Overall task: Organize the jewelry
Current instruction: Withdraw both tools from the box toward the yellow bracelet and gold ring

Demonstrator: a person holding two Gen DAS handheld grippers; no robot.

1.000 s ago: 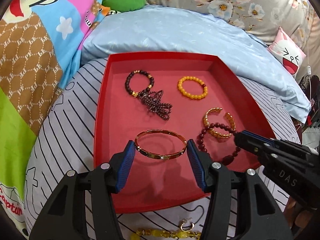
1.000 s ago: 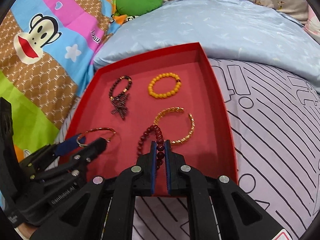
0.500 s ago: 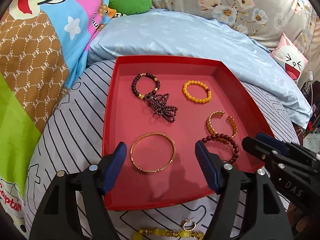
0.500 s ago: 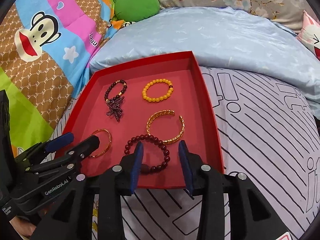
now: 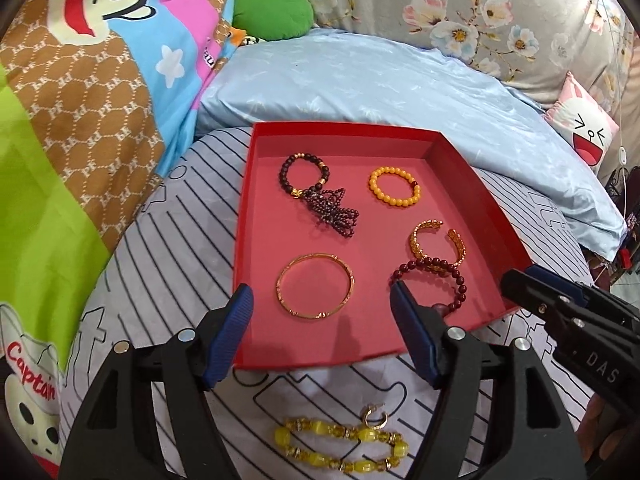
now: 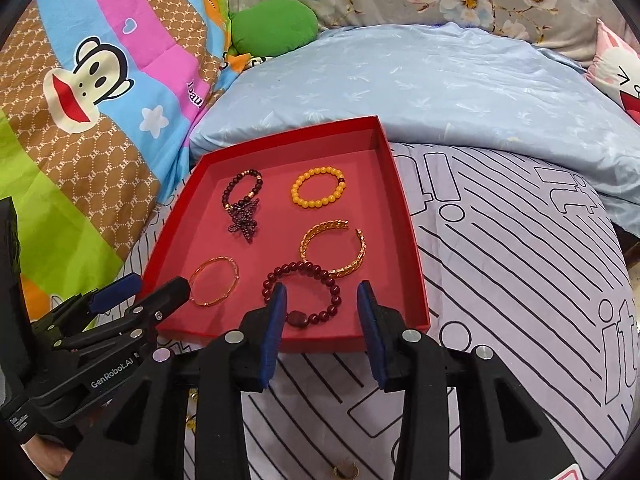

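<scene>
Resting in red tray: gold bangle, dark red bead bracelet, gold cuff, orange bracelet, tassel bracelet. Left gripper released, empty. Right gripper released, empty. Yellow bracelet outside tray, on striped sheet.

You have a matt red cardboard-looking tray on striped cotton-like bedding. In it, your thin gold bangle shines like polished metal; the dark red bead bracelet is glossy; the orange bead bracelet looks smooth, waxy.
</scene>
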